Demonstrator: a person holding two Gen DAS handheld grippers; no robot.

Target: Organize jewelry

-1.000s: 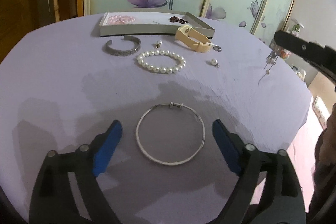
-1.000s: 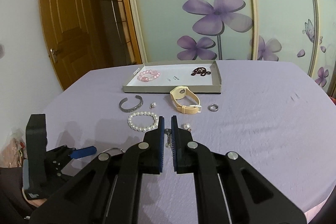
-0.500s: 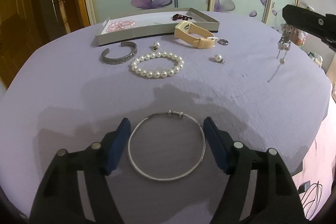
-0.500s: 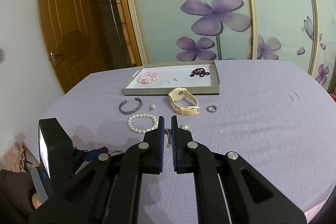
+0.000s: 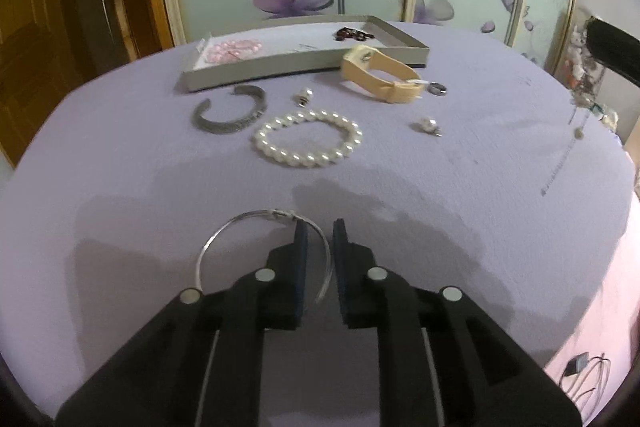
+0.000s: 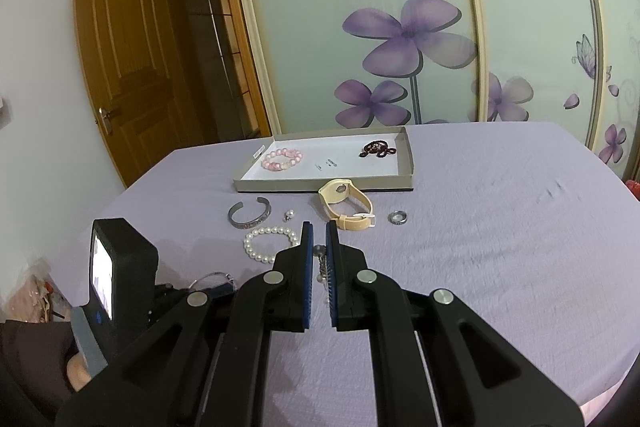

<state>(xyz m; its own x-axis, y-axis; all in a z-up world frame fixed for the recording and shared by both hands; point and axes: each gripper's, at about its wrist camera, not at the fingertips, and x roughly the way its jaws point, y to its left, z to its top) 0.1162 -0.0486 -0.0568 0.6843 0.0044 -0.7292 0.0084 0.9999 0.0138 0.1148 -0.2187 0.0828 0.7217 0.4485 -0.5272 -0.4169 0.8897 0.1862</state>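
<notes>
L gripper (image 5: 319,227) jaws just closed on silver bangle (image 5: 208,247) rim.

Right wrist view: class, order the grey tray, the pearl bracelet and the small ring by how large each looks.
1. grey tray, plainly largest, though farthest.
2. pearl bracelet, partly hidden behind the tongs.
3. small ring, smallest.
</notes>
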